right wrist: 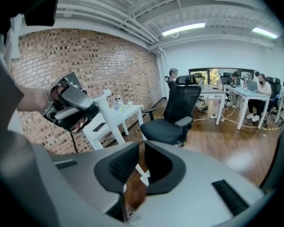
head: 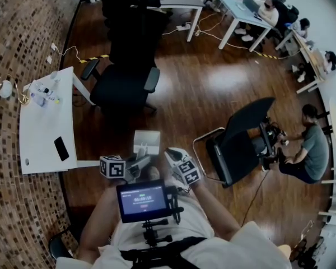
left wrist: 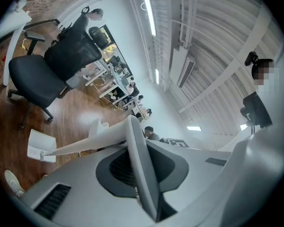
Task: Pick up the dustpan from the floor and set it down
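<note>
My left hand-held gripper (left wrist: 135, 141) pinches only the thin handle of the dustpan (left wrist: 41, 145), my right hand-held gripper (right wrist: 138, 151) slightly open and empty, so it may swivel and drop.

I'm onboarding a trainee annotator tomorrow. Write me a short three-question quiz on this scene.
1. Multiple choice: what does the left hand-held gripper clamp? A) a phone B) the white dustpan, by its handle C) a cable
2. True or false: someone sits in the black office chair beside the white table.
3. Fill in: the wall next to the white table is made of ____.
Key: 1 B; 2 false, the black office chair is empty; 3 brick.
</note>
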`<state>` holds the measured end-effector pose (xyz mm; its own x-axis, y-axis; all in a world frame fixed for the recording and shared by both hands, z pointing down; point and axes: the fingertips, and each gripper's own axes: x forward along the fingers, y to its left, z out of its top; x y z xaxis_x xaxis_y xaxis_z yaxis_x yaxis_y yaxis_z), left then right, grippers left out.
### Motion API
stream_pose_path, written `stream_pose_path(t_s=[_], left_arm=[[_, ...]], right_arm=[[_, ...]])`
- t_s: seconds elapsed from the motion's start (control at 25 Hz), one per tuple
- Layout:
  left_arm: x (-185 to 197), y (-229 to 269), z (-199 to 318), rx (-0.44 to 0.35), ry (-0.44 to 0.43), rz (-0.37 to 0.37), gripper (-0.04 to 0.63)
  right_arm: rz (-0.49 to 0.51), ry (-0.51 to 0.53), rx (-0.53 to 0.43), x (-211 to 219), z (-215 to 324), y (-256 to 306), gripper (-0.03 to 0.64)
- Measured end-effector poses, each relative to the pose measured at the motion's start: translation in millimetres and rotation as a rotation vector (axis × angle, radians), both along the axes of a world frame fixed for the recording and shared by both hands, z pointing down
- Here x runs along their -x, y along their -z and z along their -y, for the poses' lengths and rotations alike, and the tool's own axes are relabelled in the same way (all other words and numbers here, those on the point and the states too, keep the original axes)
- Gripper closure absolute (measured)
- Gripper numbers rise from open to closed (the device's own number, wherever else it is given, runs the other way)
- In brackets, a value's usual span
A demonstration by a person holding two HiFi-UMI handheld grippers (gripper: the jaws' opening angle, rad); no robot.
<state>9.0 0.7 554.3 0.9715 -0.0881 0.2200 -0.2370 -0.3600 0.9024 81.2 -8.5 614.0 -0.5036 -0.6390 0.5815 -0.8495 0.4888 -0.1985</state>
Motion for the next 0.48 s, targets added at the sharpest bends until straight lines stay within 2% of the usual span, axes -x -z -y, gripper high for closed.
stream_pose_path(t_s=[0.48], left_arm=[[-5, 16, 18, -0.046, 0.010, -0.029, 0.557]], right_arm=[[0.014, -0.004, -0.053, -4, 30, 23, 0.568]])
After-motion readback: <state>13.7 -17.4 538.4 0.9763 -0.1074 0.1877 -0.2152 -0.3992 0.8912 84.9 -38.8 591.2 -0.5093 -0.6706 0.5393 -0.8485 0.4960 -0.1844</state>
